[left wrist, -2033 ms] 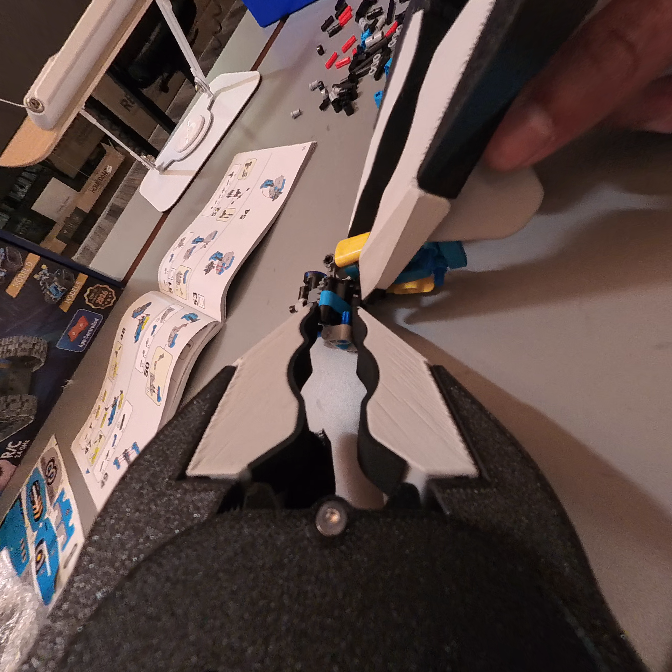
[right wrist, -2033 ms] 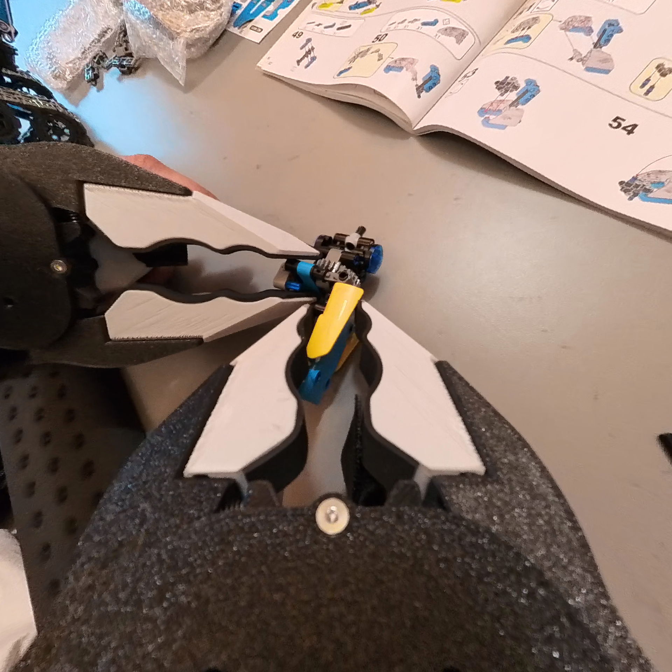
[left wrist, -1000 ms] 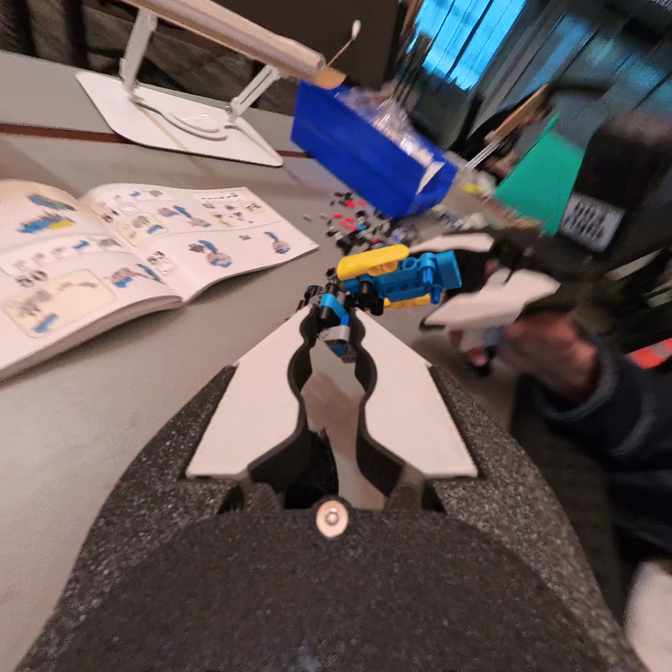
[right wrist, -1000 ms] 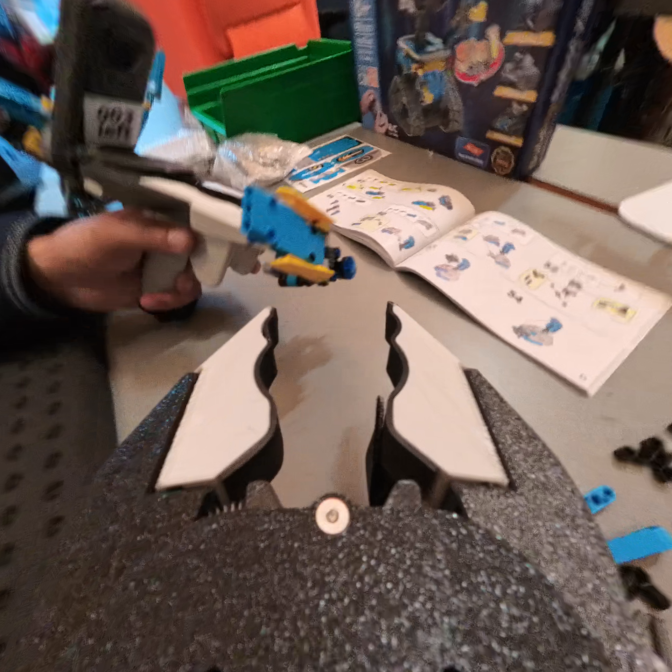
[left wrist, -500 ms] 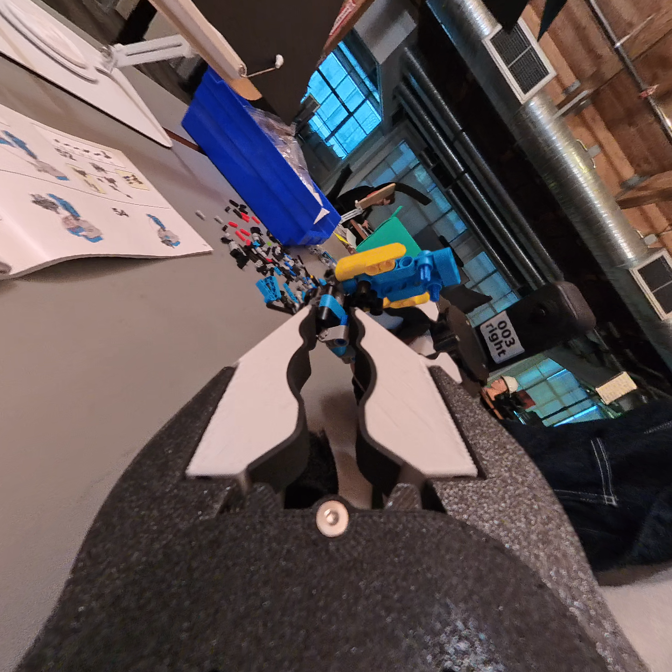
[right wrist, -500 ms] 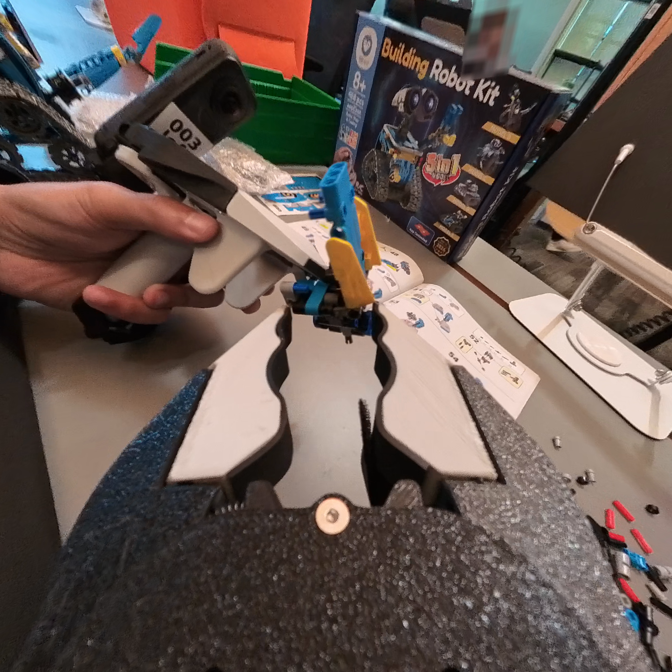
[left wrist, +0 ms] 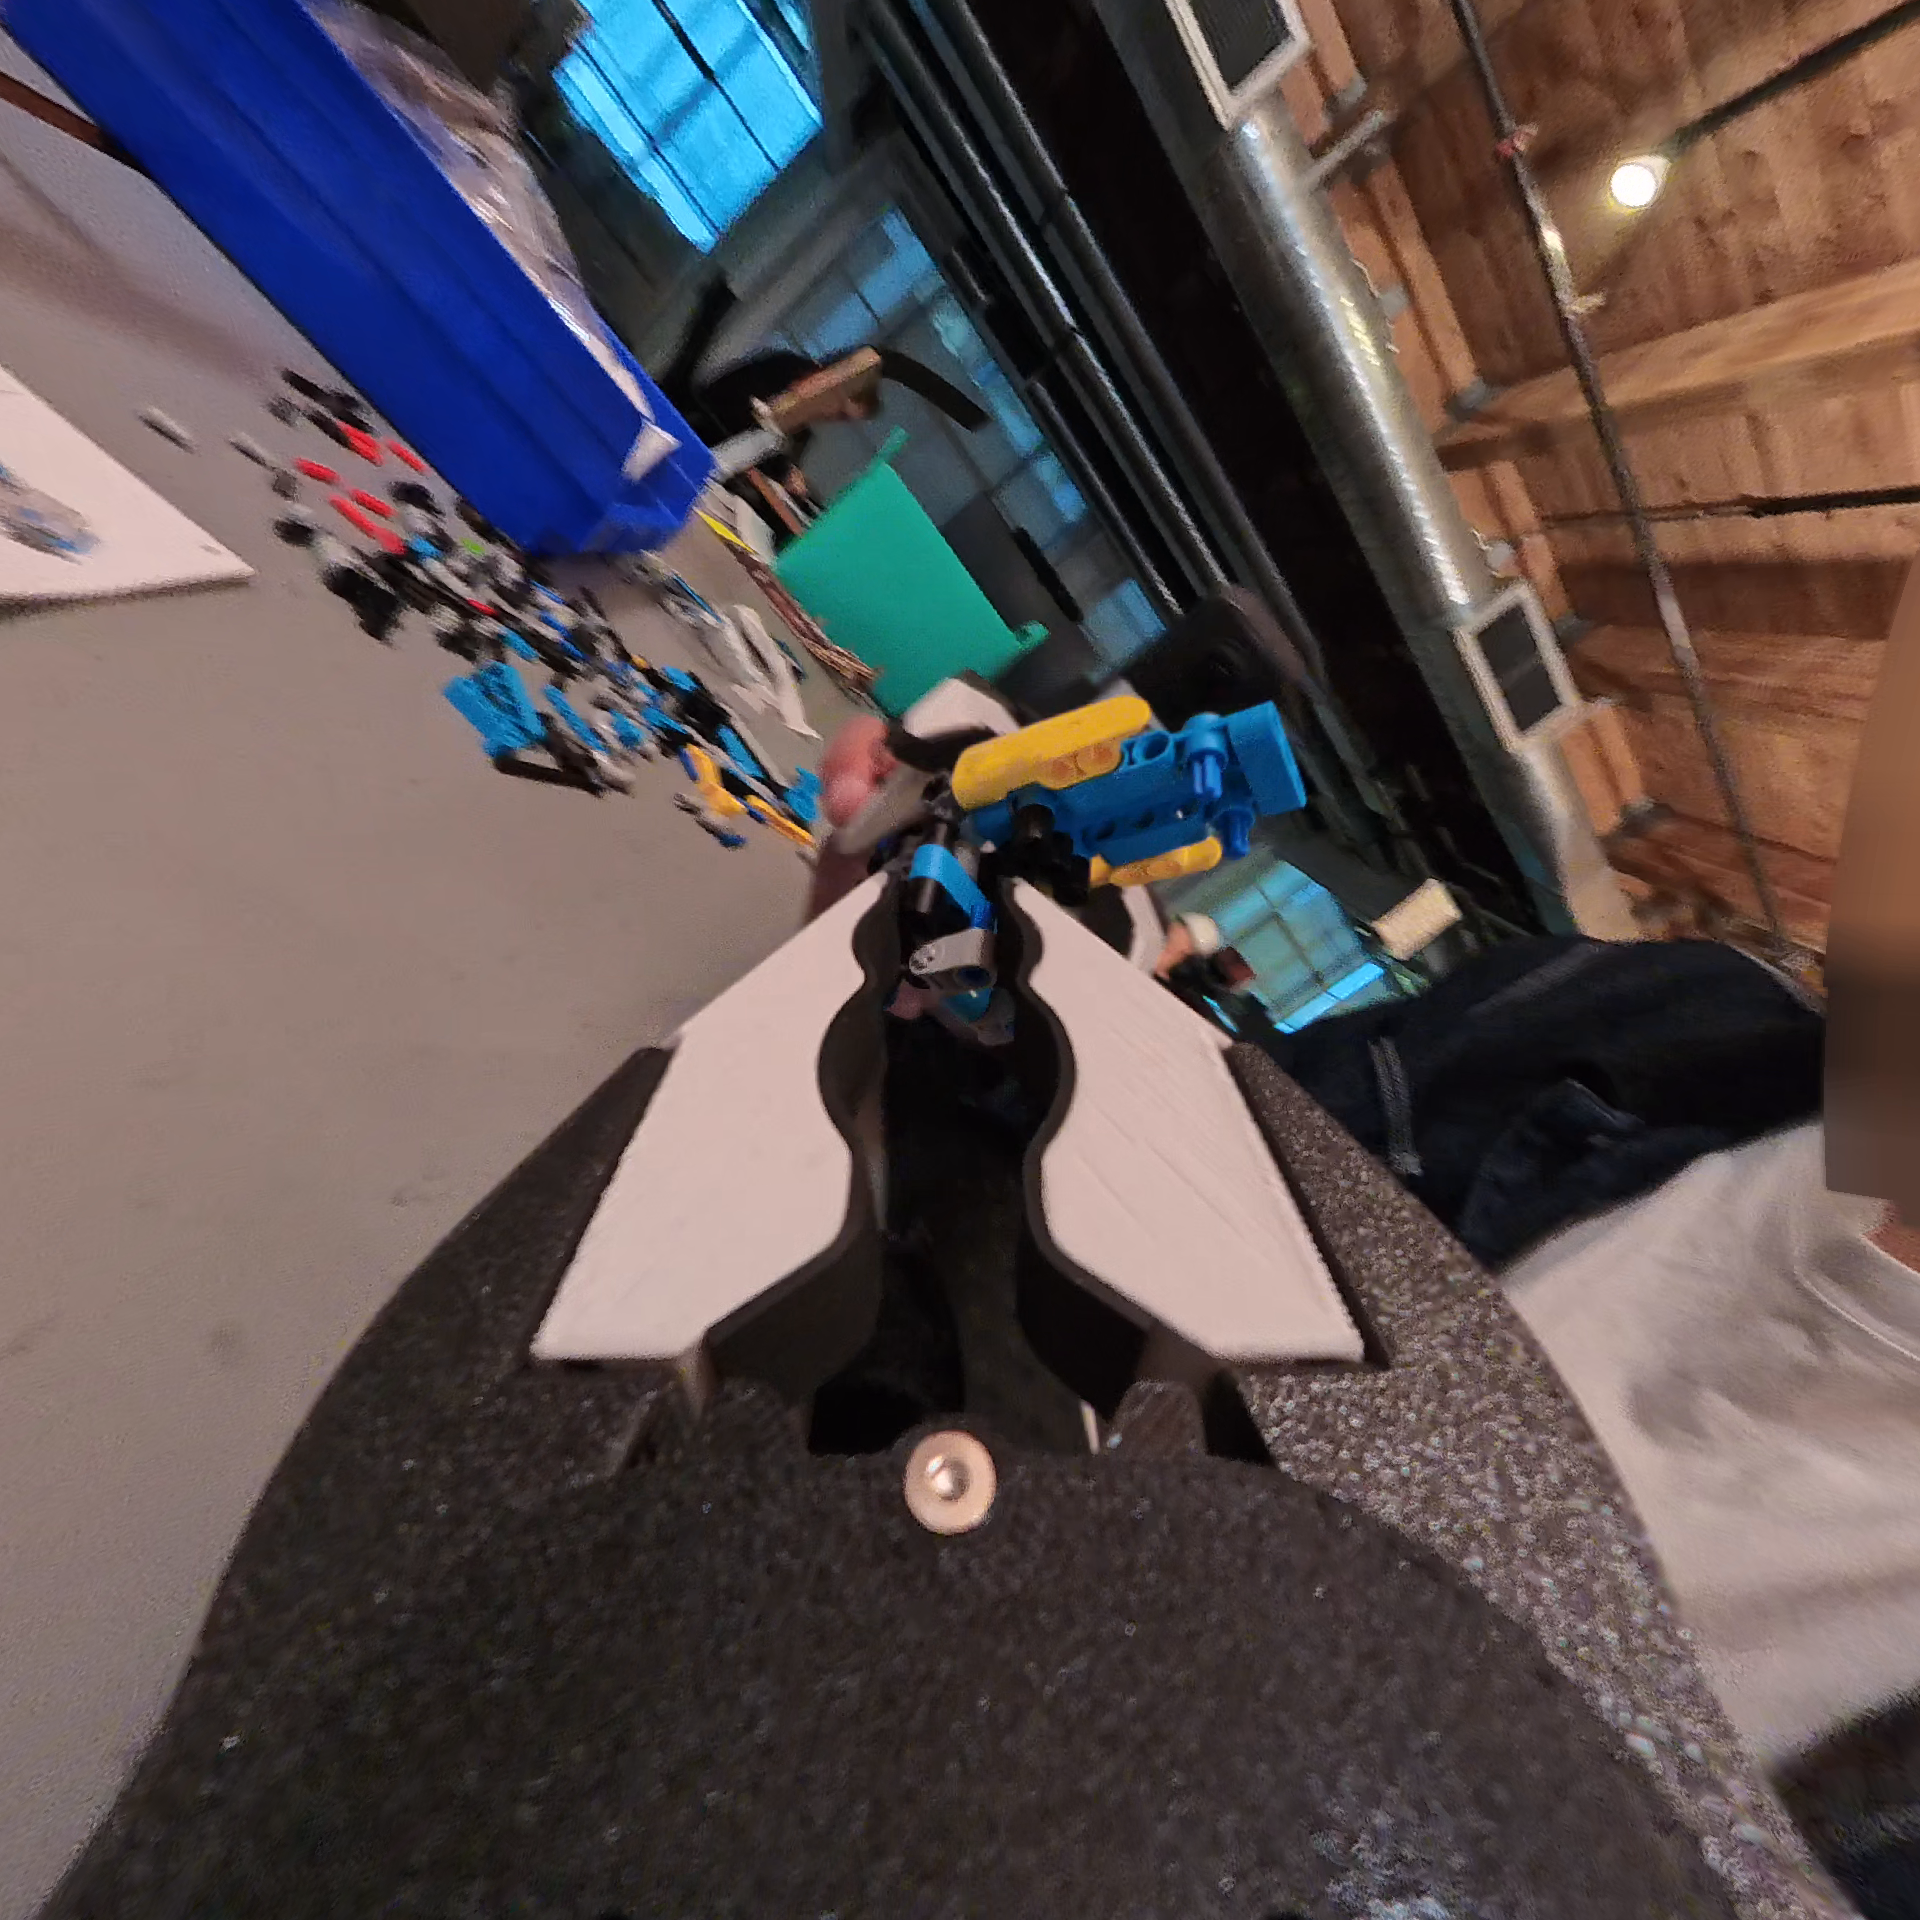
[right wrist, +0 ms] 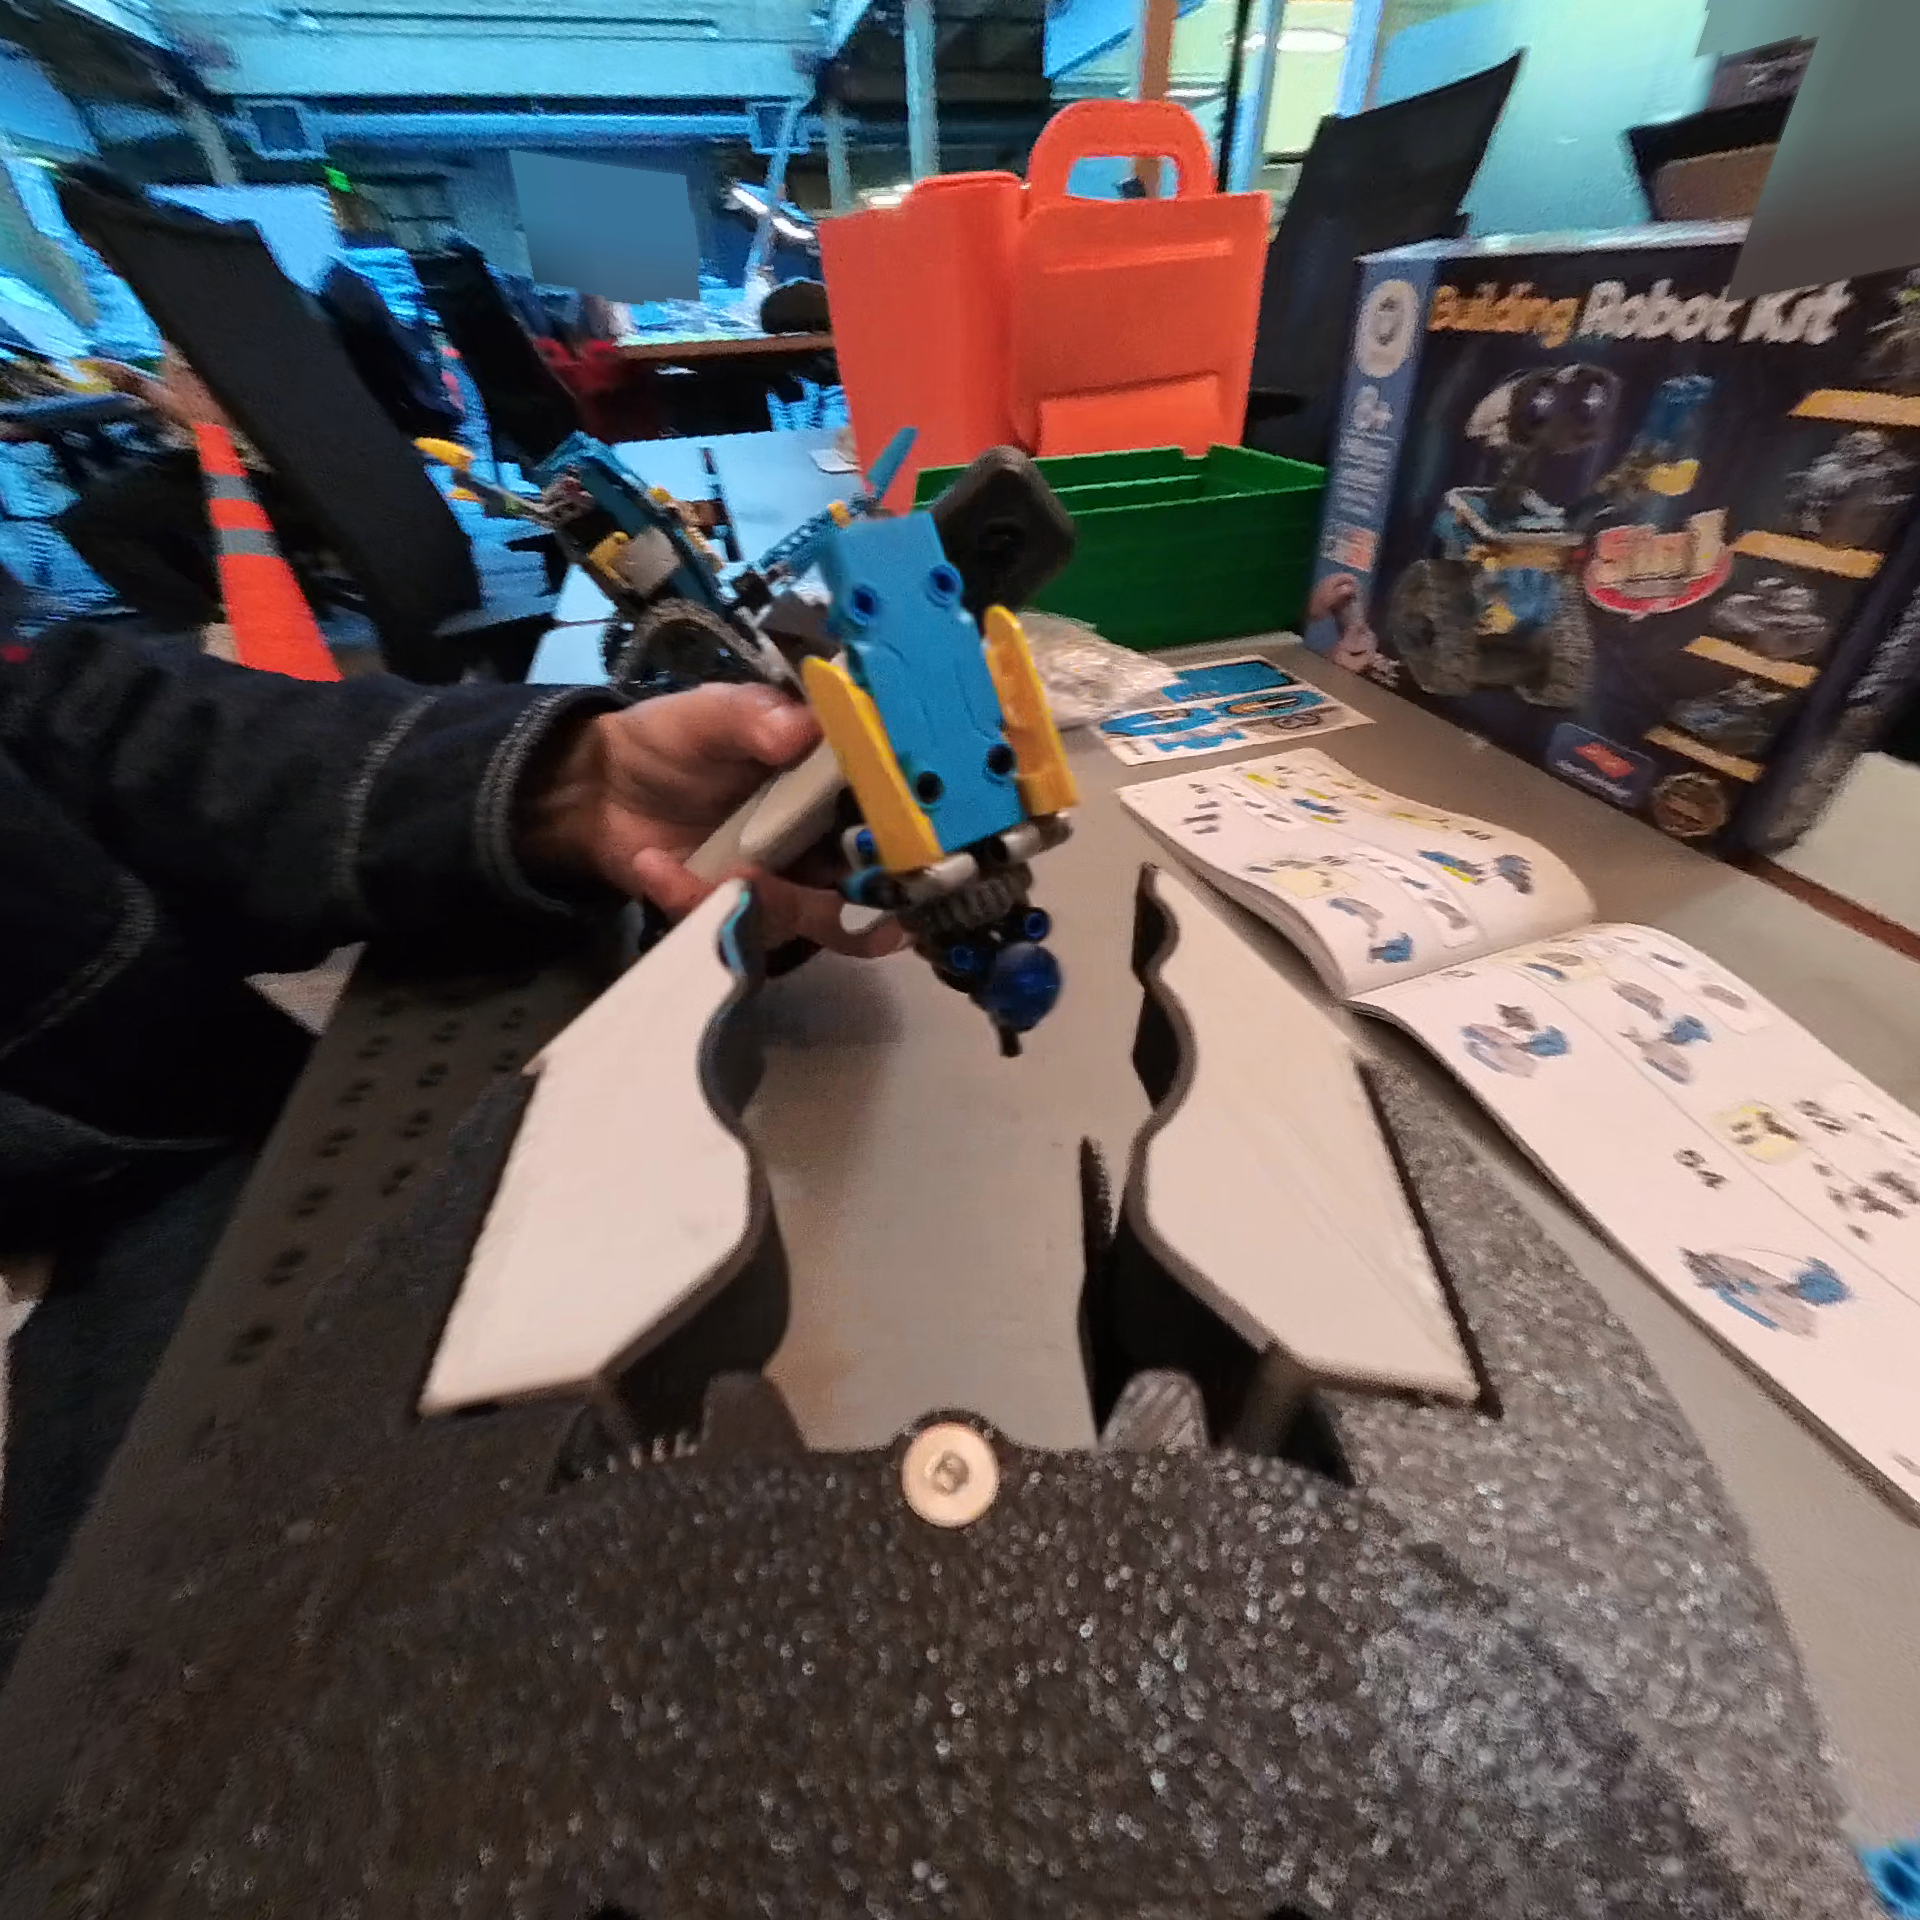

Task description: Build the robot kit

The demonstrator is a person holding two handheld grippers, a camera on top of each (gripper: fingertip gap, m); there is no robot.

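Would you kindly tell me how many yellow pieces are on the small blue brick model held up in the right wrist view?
2: one yellow piece along the model's left edge, the other along its right edge. More could be hidden behind it.

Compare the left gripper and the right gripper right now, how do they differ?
The left gripper is shut on the blue and yellow brick assembly, while the right gripper is open and holds nothing. The left gripper's fingers nearly meet at the tips; the right gripper's fingers stand wide apart, with the assembly hanging just beyond them. Both have pale fingers with wavy dark inner edges.
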